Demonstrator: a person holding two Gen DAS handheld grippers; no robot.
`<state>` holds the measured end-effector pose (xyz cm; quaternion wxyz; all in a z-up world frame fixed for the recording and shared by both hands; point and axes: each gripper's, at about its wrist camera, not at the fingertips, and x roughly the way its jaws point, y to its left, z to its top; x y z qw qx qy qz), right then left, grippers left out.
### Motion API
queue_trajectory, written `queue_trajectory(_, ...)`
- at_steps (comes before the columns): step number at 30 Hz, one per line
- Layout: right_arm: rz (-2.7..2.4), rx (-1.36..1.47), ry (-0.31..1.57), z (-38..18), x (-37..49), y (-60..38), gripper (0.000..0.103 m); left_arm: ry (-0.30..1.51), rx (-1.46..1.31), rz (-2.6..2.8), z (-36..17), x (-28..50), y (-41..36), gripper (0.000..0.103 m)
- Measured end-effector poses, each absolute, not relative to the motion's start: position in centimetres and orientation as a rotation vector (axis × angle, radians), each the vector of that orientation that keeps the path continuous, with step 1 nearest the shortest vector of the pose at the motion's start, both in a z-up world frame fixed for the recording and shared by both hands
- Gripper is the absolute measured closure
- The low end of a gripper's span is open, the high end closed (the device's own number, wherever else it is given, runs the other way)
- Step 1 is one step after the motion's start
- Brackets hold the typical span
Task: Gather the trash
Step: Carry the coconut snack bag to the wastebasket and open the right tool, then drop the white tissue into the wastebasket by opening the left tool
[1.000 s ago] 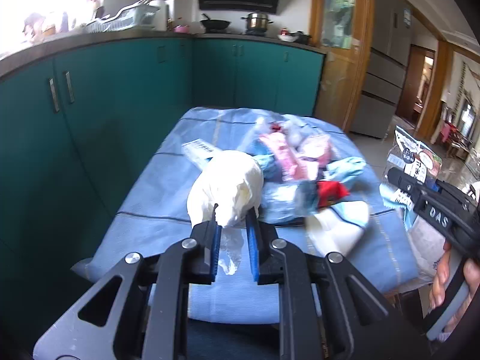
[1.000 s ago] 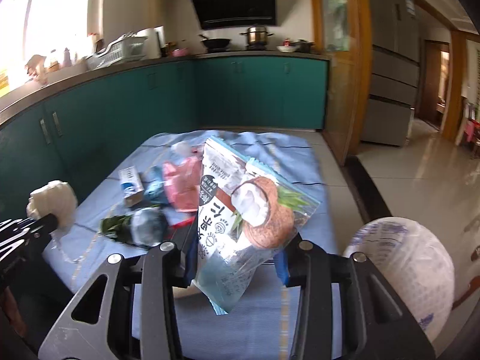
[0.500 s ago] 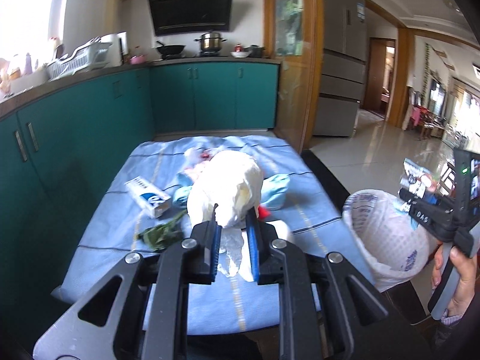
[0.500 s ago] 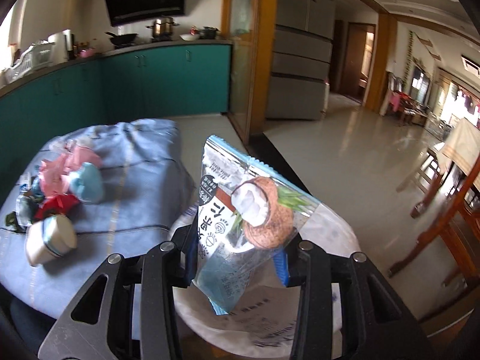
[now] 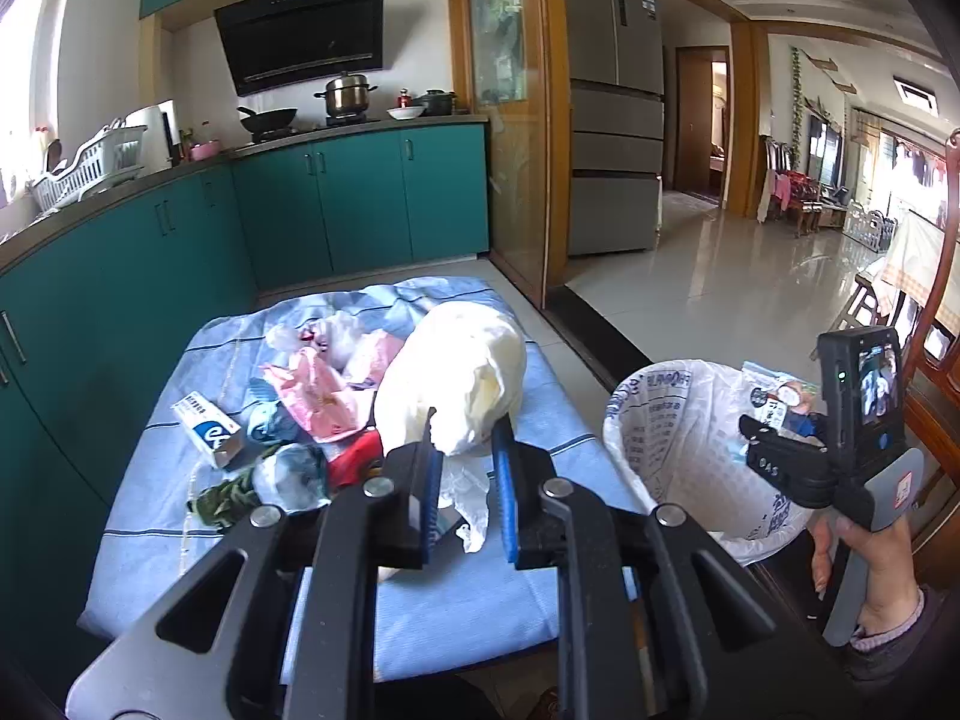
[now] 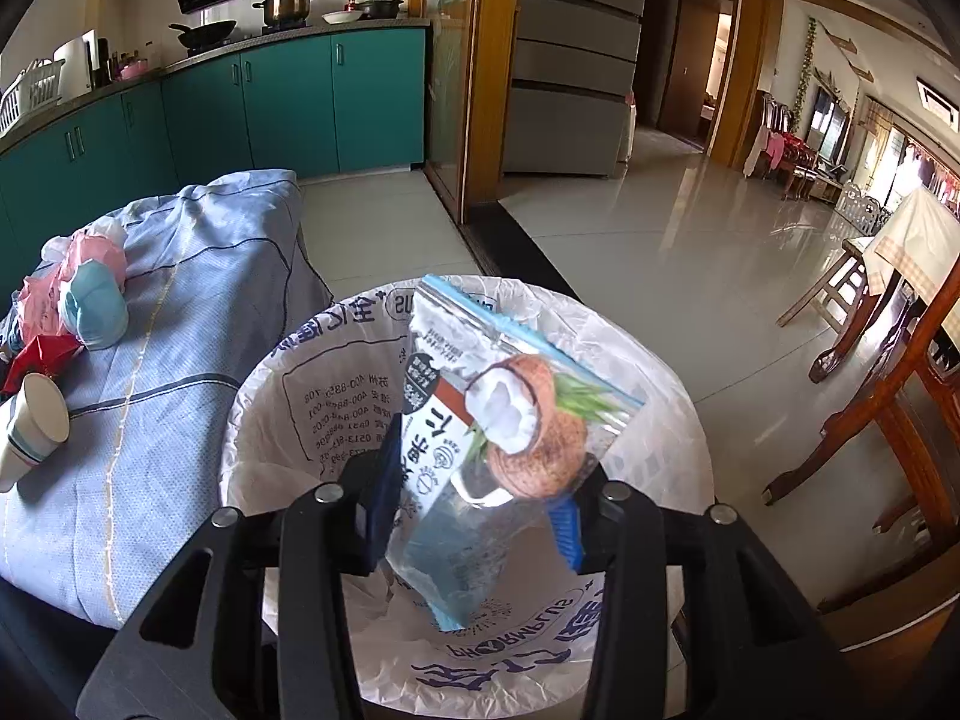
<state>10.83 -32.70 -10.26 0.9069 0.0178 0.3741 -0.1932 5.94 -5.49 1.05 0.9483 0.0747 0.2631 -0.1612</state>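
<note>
— Currently, what does the right gripper [image 6: 480,498] hold, and where?

— Its jaws are clamped on a coconut-print snack bag [image 6: 480,438], suspended directly over the mouth of the trash bin [image 6: 258,420], which is lined with a printed white bag. The bin stands just beside the right edge of the table, which is covered by a blue cloth [image 6: 198,300].

— Left gripper [image 5: 465,462] status?

— Closed on a crumpled white plastic bag [image 5: 456,384], raised above the cloth. Behind it lies mixed trash: pink wrappers [image 5: 318,396], a small white-and-blue box [image 5: 207,429], and a paper cup [image 6: 30,426] near the cloth's near edge. The dark green item there is possibly a leaf.
</note>
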Motion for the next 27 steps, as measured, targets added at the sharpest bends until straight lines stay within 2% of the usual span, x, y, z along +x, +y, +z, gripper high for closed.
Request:
queue_trajectory(2,-0.395,0.048,0.765,-10.4,10.8,-33.0,0.046,0.539,0.158,-0.335,0.9,6.0,-6.2,0.086)
queue_trajectory(5,-0.392,0.057,0.752,-10.3,10.6,-33.2,0.038,0.551,0.163,-0.353,0.5,6.4,-7.1,0.086)
queue_trajectory(9,-0.439,0.008,0.729,-9.7,10.3,-32.9,0.037,0.571,0.164,-0.389,-0.3,7.0,-8.6,0.086)
queue_trajectory(12,-0.475,-0.05,0.696,-8.7,9.8,-32.4,0.032,0.59,0.163,-0.432,-1.0,8.1,-10.2,0.086)
queue_trajectory(17,-0.547,-0.108,0.653,-7.2,8.5,-33.0,0.031,0.635,0.177,-0.548,-2.8,10.7,-14.6,0.086)
queue_trajectory(25,-0.599,-0.047,0.662,-6.9,7.3,-35.8,0.031,0.739,0.196,-0.728,-6.4,12.9,-21.6,0.084)
queue_trajectory(26,-0.603,-0.046,0.663,-7.0,7.2,-35.9,0.031,0.745,0.194,-0.741,-6.9,13.0,-22.0,0.082)
queue_trajectory(27,-0.608,-0.045,0.664,-7.0,7.1,-36.1,0.031,0.75,0.192,-0.756,-7.3,13.2,-22.4,0.076)
